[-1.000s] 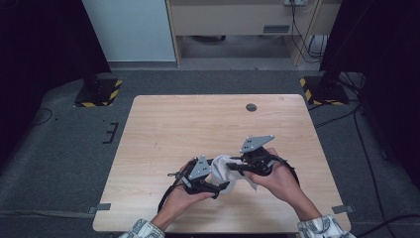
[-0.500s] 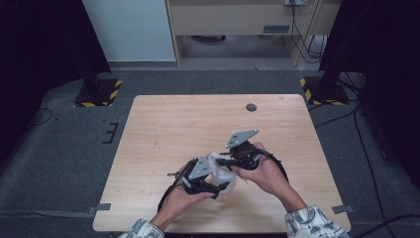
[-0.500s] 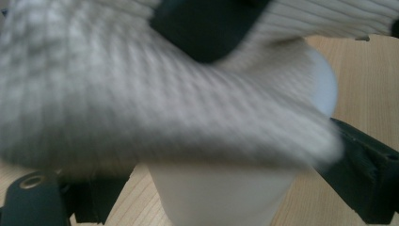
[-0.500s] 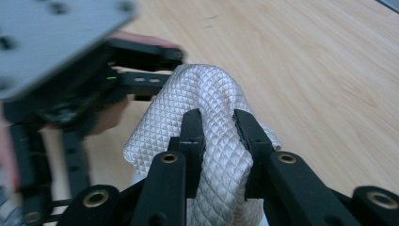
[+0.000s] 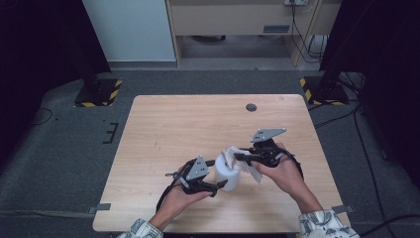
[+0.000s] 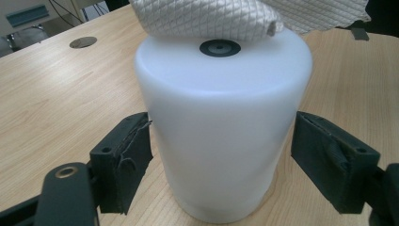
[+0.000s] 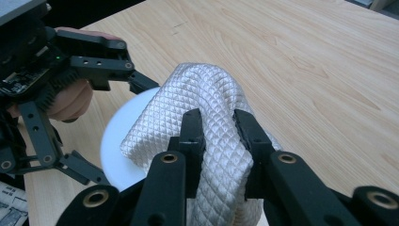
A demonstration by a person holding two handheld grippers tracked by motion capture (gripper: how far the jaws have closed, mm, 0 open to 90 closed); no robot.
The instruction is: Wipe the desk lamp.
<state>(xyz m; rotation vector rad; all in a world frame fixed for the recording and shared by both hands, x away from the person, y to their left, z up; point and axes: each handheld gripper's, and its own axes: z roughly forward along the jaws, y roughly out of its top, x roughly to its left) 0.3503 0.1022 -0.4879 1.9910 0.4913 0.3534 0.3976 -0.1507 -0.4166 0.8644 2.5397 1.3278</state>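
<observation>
A white plastic cylinder (image 5: pixel 227 177) stands upright on the wooden table (image 5: pixel 173 124). My left gripper (image 5: pixel 218 174) reaches around it from the left. Its jaws have just been closing, and in the left gripper view (image 6: pixel 221 160) both pads sit against the sides of the cylinder (image 6: pixel 221 117). My right gripper (image 5: pixel 238 156) is shut on a bunched white quilted cloth (image 7: pixel 197 89). The cloth (image 5: pixel 232 151) lies on the cylinder's top, beside a small dark spot in the middle of that top. In the right gripper view (image 7: pixel 219 122) the left gripper (image 7: pixel 127 132) shows around the cylinder (image 7: pixel 117 155).
A round dark grommet (image 5: pixel 251 107) sits in the table near the far edge. Bare wood stretches to the left and far side. Both hands work near the table's front edge. Dark floor, stands with yellow-black bases and cables surround the table.
The right gripper has carried the cloth first left over the cylinder, then back right, so the cylinder's white side now shows. The left hand has stayed put.
</observation>
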